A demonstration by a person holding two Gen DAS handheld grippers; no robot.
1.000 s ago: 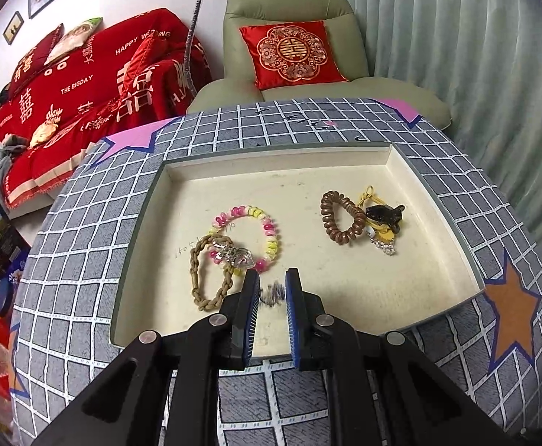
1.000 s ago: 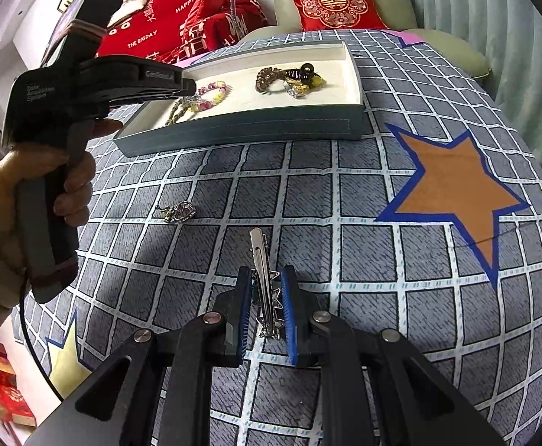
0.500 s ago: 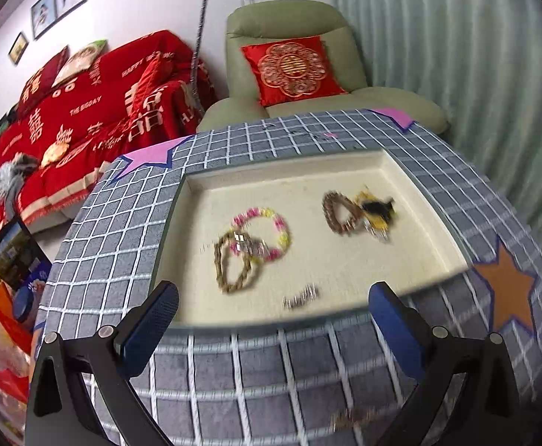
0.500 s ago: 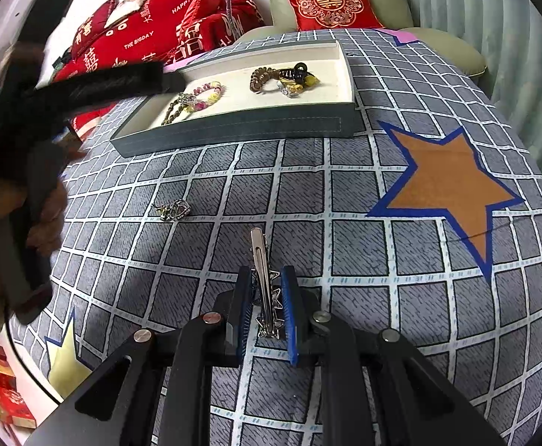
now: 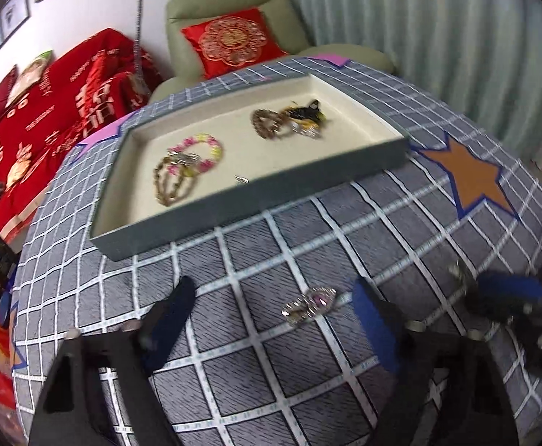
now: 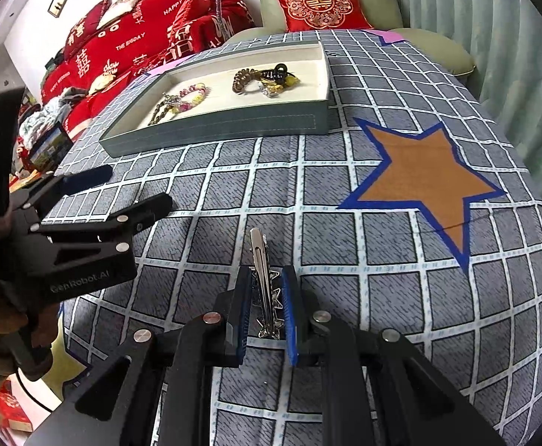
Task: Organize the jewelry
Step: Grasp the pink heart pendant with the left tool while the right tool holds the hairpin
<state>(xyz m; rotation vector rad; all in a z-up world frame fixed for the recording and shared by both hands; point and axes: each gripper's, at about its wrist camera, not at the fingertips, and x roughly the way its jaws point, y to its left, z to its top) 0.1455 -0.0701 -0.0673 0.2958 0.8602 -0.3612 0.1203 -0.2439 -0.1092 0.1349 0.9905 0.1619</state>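
A grey tray (image 5: pixel 256 195) with a cream floor holds a pink and yellow bead bracelet (image 5: pixel 200 150), a brown chain (image 5: pixel 168 184), a brown coil band (image 5: pixel 267 124), a black and yellow clip (image 5: pixel 304 113) and a small silver piece (image 5: pixel 242 180). My left gripper (image 5: pixel 271 319) is open, low over the checked cloth, with a silver and pink brooch (image 5: pixel 310 304) lying between its fingers. It also shows in the right wrist view (image 6: pixel 137 195). My right gripper (image 6: pixel 266 308) is shut on a silver star hair clip (image 6: pixel 265 282), down at the cloth.
The tray (image 6: pixel 233 126) lies at the far side of the round table. An orange star patch (image 6: pixel 423 178) is on the cloth to the right. A green armchair (image 5: pixel 233 29) and a red sofa (image 5: pixel 40 111) stand beyond the table.
My left gripper let go of the small silver piece in the tray, opened, and pulled back and down over the brooch on the cloth. My right gripper stayed shut on the hair clip.
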